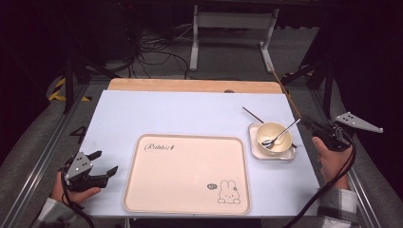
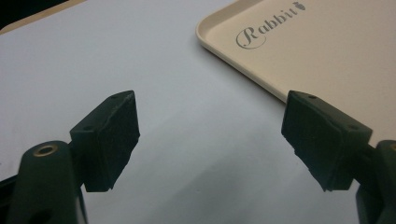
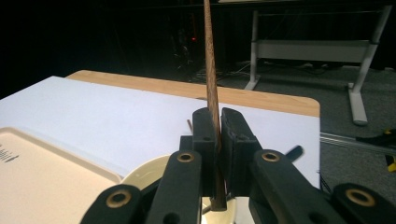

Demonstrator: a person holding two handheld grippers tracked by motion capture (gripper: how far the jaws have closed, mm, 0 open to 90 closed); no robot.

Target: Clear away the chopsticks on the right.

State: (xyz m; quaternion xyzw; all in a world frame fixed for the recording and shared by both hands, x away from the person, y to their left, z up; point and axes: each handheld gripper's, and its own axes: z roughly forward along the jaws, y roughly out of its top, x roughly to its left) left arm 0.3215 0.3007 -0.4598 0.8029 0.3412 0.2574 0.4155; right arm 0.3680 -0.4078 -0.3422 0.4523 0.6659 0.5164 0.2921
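Two details I get from the gripper views alone: right gripper (image 3: 217,140) fingers pinch a wooden chopstick (image 3: 210,60); left gripper (image 2: 210,140) fingers spread beside the tray (image 2: 327,60).

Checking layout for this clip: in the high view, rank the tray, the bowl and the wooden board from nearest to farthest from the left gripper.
From the left gripper:
1. Tray, just to its right.
2. Bowl, beyond the tray's right edge, spoon inside.
3. Wooden board, along the table's far edge.

Bowl (image 1: 274,136), spoon (image 1: 281,134) inside, right of tray (image 1: 142,190).
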